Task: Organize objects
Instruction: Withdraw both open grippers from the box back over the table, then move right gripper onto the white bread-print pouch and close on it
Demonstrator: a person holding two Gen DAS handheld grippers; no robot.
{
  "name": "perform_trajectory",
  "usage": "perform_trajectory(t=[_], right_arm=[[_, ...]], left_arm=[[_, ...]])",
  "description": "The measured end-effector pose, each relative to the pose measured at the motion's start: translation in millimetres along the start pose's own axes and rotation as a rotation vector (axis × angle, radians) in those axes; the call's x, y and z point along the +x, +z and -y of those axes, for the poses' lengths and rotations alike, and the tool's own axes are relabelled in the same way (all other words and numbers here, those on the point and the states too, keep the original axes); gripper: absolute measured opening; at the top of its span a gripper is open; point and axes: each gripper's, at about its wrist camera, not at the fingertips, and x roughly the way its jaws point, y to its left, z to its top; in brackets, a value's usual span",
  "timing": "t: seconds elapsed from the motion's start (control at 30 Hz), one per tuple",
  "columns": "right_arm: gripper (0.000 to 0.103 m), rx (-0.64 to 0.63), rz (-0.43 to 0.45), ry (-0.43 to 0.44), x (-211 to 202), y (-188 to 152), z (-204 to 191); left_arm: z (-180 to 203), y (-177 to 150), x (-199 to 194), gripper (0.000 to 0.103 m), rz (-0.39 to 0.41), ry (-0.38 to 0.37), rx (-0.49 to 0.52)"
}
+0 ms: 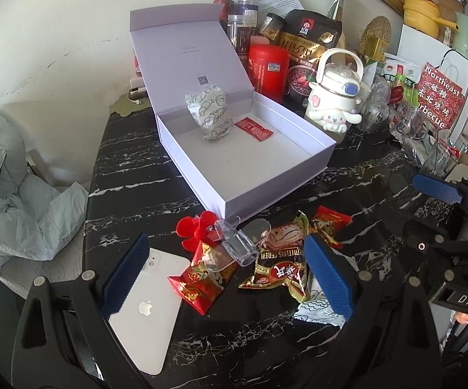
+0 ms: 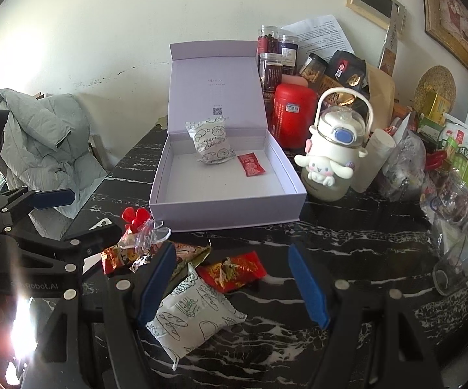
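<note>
- The left gripper (image 1: 229, 270) hangs over a loose heap at the near edge of the black marble table (image 1: 143, 168), blue pads spread wide, pinching nothing
- Between its pads lie a red-and-gold snack packet (image 1: 198, 283), a clear plastic hair clip (image 1: 237, 246), a red flower-shaped clip (image 1: 198, 230) and a gold cereal sachet (image 1: 279, 269); a white iPhone (image 1: 146, 308) lies face down under the left pad
- The right gripper (image 2: 232, 283) is also spread and empty, above a white bread-print packet (image 2: 195, 314) and a red foil packet (image 2: 234, 270); the bread-print packet sits against its left pad
- The open lilac gift box (image 2: 224, 207) stands just beyond the heap, lid propped upright; inside it, toward the back, are a second bread-print packet (image 2: 211, 144) and a small red sachet (image 2: 250, 165)
- Crowding the box's right side: a Cinnamoroll water bottle (image 2: 329, 159), a red canister (image 2: 294, 113), spice jars (image 2: 272, 61) and a black oats bag (image 1: 311, 48)
- Clear glass cups (image 2: 461, 253) and bagged groceries fill the far right of the table
- A grey padded jacket (image 2: 49, 139) lies over a chair to the left
</note>
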Motion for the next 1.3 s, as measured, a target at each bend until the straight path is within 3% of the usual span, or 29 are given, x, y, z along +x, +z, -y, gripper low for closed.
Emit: perform_trajectory(t=[0.5, 0.93, 1.3], right_arm=[[0.073, 0.043, -0.108, 0.050, 34.0, -37.5, 1.5], [0.073, 0.074, -0.146, 0.115, 38.0, -52.2, -10.2], [0.076, 0.114, -0.177, 0.081, 49.1, -45.0, -25.2]], left_arm=[[-0.5, -33.6, 31.8, 0.096, -0.109, -0.009, -0.011], [-8.7, -52.7, 34.0, 0.096, -0.142, -0.022, -0.042], [-18.1, -48.2, 35.3, 0.096, -0.133, -0.013, -0.043]])
